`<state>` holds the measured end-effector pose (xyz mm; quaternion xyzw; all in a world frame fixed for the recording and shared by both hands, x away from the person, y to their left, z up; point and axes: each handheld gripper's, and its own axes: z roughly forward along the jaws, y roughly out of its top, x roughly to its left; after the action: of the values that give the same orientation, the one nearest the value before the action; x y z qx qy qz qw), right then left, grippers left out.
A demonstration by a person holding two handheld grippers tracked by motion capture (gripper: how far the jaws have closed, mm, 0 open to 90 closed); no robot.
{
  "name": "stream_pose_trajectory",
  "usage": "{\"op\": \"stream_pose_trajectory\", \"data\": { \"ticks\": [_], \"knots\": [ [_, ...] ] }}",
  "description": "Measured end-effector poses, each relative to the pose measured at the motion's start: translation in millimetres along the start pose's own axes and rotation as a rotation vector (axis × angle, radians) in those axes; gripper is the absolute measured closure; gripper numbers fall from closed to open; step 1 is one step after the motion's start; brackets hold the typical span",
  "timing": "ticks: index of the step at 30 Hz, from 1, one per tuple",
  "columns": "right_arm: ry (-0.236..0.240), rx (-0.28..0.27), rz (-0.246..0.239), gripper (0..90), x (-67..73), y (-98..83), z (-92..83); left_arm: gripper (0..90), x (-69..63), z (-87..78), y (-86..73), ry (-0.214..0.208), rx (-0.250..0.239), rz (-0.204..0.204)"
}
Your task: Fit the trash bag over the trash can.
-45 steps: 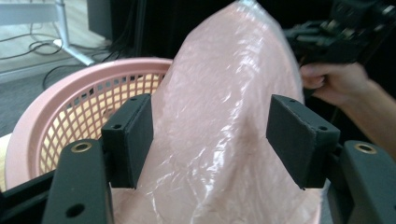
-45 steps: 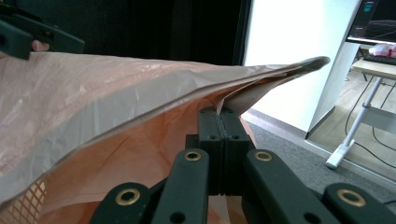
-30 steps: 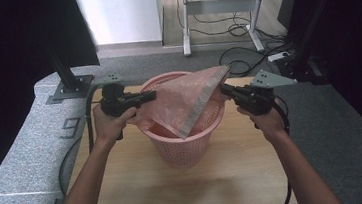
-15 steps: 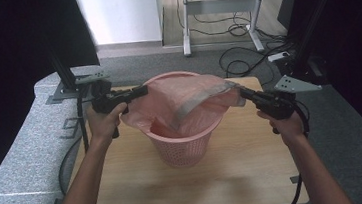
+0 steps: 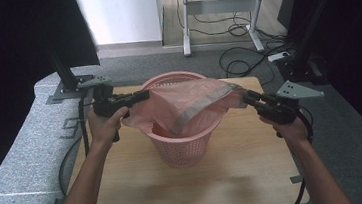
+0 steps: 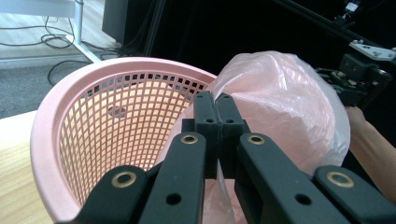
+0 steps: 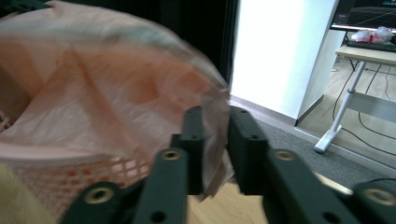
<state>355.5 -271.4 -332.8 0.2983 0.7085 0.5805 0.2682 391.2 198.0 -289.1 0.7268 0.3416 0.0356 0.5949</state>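
**Bag mouth stretched across the basket, one claw at each side**

The round pink plastic mesh basket [image 5: 180, 142] stands about in the middle of the light wooden tabletop [image 5: 241, 176], a little toward the far edge. Over its open top hangs the thin pink plastic bag [image 5: 194, 103], and part of the film already sags down inside the basket.

The left claw [image 5: 140, 96] is pressed together on the bag's edge just over the left side of the rim; in the left gripper view its two black jaws meet with the film between them [image 6: 217, 119]. The right claw [image 5: 248, 97] holds the opposite edge beyond the right side of the rim, toward the right edge of the tabletop. In the right gripper view the film passes between its jaws [image 7: 215, 140], which pinch it, though a narrow gap remains visible there.

So the long axis of the stretched bag mouth runs left to right across the basket, between the two claws. The basket lies below and between them, nearer to the left claw. I judge that the next move is to lower and spread the mouth around the rim; the far part of the rim [image 5: 174, 76] is not yet covered.
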Motion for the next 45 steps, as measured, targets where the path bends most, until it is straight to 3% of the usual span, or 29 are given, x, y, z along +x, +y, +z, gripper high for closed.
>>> {"op": "stream_pose_trajectory", "data": {
  "ticks": [4, 9, 11, 14, 17, 25, 38, 45],
  "knots": [
    [-0.001, -0.006, -0.019, 64.1, 10.8, -0.2, -8.5, 89.8, -2.3, 1.3, 0.0, -0.005, -0.003, 0.002],
    [0.015, -0.027, -0.005, 60.7, 21.9, 8.6, -14.8, 89.8, -5.9, 1.8, -0.5, -0.004, -0.004, 0.007],
    [-0.011, -0.027, -0.015, 57.3, 26.0, 14.7, -15.7, 89.8, -7.9, 2.1, -0.8, 0.001, -0.003, 0.011],
    [-0.031, -0.041, -0.02, 57.1, 25.2, 22.0, -18.4, 89.8, -9.4, 2.9, -0.9, -0.004, 0.003, 0.015],
    [-0.023, -0.048, -0.018, 57.0, 24.1, 25.9, -19.4, 89.8, -10.4, 4.3, -0.7, -0.007, 0.006, 0.02],
    [0.027, -0.049, 0.001, 57.1, 32.6, 35.1, -4.3, 89.8, -11.8, 7.7, -3.0, -0.008, 0.012, 0.024],
    [-0.011, -0.07, 0.079, 56.6, 27.2, 50.6, 17.2, 89.8, -13.6, 8.4, -4.2, -0.023, 0.013, 0.029],
    [-0.025, -0.087, 0.098, 55.4, 25.5, 53.9, 16.4, 89.8, -12.7, 7.6, -5.3, -0.022, 0.013, 0.028]
  ]
}}
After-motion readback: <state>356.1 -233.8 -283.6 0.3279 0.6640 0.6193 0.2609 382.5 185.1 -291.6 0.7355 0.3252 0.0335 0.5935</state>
